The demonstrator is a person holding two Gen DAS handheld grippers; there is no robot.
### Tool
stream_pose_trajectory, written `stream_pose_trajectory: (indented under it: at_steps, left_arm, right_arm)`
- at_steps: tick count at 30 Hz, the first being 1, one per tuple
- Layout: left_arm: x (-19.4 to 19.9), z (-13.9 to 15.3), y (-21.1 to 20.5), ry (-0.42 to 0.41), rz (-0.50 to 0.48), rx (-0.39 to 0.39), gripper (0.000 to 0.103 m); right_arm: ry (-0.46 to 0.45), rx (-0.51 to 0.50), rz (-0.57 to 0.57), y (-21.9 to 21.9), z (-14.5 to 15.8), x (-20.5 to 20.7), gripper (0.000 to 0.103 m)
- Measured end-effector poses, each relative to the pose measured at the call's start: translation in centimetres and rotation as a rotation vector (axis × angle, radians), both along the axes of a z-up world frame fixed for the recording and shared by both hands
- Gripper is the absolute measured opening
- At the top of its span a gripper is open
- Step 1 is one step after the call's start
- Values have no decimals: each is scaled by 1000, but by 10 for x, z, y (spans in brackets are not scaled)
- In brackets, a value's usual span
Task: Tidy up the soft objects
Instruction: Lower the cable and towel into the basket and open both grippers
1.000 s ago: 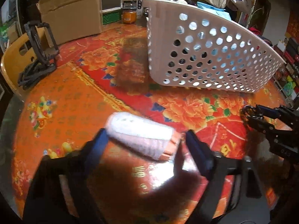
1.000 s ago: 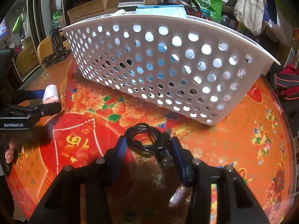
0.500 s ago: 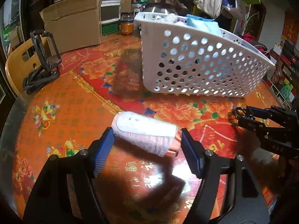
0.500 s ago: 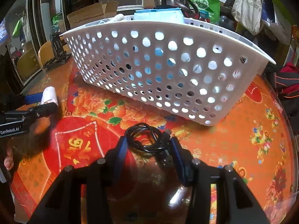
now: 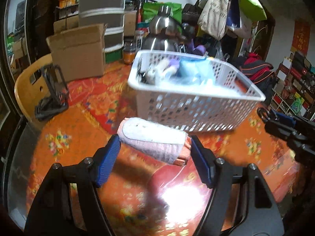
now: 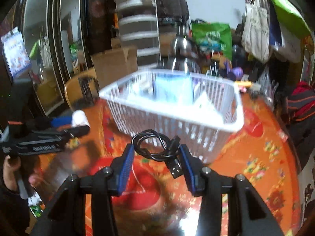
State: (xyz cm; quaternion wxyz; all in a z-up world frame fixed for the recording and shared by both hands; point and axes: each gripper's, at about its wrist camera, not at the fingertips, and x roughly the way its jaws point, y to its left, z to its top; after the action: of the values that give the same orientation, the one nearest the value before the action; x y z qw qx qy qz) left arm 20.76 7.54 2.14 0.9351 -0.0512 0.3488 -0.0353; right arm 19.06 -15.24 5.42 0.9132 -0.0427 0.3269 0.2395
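The left gripper (image 5: 154, 149) pinches a rolled towel (image 5: 152, 137) and the right gripper (image 6: 156, 153) clamps a coiled USB cable (image 6: 155, 147), both above the table (image 5: 74, 129), near the white basket (image 5: 196, 110). Clear its near rim before releasing each inside.

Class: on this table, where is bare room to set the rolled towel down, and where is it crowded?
Bare cloth lies left of the white basket, toward the black stand, and right of the basket toward the table's edge. The basket's inside is crowded; cardboard box and kettle crowd behind.
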Motion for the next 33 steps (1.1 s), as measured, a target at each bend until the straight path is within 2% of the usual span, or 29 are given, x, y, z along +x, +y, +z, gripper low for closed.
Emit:
stream_pose_trajectory:
  at_steps: [3, 8, 12, 14, 18, 22, 27, 33]
  left_arm:
    - [10, 24, -9, -27, -16, 1, 69]
    - [41, 65, -25, -63, -45, -24, 69]
    - [84, 88, -41, -51, -63, -15, 69]
    - [105, 93, -47, -42, -59, -15, 69]
    - [145, 89, -59, -2, -60, 18, 69]
    - [180, 69, -62, 53, -39, 29, 69]
    - [203, 44, -60, 98, -28, 11, 69]
    - [213, 30, -56, 102, -26, 24, 71]
  right_arm:
    - [-41, -4, -24, -6, 28, 8, 46]
    - [-47, 3, -57, -12, 55, 46, 46]
    - [-30, 10, -106, -17, 63, 89, 46]
    - [-33, -37, -117, -14, 61, 108, 46]
    - [17, -69, -150, -14, 44, 146, 46]
    - [51, -72, -170, -17, 28, 169, 46]
    - [96, -66, -185, -18, 9, 191, 46]
    - [147, -58, -190, -20, -11, 206, 46]
